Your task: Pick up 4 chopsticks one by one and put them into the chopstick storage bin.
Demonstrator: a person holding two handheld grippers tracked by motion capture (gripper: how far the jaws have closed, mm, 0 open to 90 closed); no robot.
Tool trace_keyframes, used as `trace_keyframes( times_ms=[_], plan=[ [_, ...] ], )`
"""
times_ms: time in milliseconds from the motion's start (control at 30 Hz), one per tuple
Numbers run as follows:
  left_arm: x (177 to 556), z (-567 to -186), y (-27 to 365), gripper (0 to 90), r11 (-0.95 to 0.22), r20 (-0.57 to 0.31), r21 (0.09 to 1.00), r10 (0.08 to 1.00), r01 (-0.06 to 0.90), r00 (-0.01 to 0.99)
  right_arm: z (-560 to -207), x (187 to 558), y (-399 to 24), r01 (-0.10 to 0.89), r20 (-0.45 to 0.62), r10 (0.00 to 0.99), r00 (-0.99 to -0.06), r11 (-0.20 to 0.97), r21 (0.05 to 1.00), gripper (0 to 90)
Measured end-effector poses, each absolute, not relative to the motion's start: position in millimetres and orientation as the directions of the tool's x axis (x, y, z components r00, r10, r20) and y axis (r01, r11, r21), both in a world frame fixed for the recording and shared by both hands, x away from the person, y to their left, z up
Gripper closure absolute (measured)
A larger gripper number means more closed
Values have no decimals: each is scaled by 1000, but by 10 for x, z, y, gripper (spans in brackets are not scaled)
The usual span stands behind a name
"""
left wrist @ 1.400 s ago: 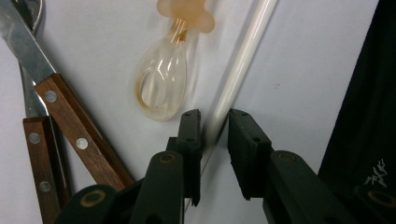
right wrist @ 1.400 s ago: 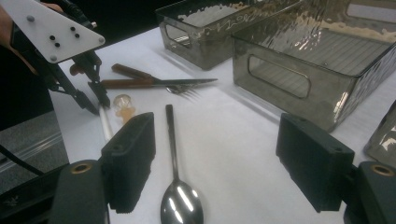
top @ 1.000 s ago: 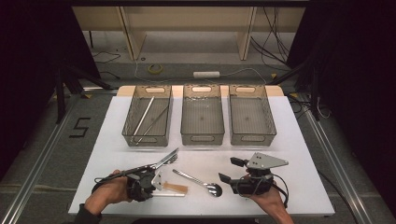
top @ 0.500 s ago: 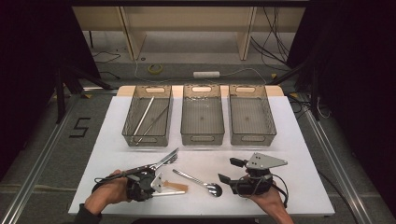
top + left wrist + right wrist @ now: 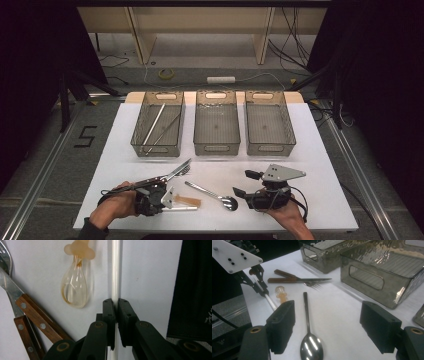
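Observation:
My left gripper (image 5: pixel 115 303) is shut on a thin white stick (image 5: pixel 115 270) that lies on the white table; in the high view this gripper (image 5: pixel 161 205) is at the front left, with the stick (image 5: pixel 182 208) pointing right. An amber plastic spoon (image 5: pixel 74 287) lies just beside the stick. A knife (image 5: pixel 165 176) and a fork (image 5: pixel 184 171) with wooden handles lie behind them. My right gripper (image 5: pixel 331 325) stands open over a metal spoon (image 5: pixel 308 340), touching nothing. In the high view it (image 5: pixel 242 183) sits at the front right, facing left.
Three smoky plastic bins stand in a row at the back: the left bin (image 5: pixel 137 142) holds two long thin sticks, while the middle bin (image 5: pixel 216 147) and the right bin (image 5: pixel 270 148) look bare. The table's front edge is close under both hands.

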State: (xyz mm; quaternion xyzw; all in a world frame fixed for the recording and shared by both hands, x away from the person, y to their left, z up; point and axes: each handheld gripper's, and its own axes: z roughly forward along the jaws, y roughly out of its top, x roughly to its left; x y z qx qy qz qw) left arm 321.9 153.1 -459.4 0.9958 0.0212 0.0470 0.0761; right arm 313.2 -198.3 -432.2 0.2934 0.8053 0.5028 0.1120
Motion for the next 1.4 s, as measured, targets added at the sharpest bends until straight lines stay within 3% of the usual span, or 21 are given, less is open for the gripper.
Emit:
trace_keyframes(
  times_ms=[400,767,1067,1400],
  plan=[
    [3157,-4429,1484,844,-978,53,209,34,23,998,-4323,3128,-1970,358,113,576,-810,333,872,294],
    [3180,-4265,1464,843,-949,82,306,107,77,991,-4326,3129,-1968,362,116,574,-810,334,870,294],
    [3327,-4078,1560,843,-842,70,455,357,288,932,-4332,3130,-1969,363,114,575,-810,340,867,294],
    [3507,-3994,1748,843,-720,45,552,530,421,847,-4338,3132,-1966,366,118,576,-809,337,867,294]
  ],
)
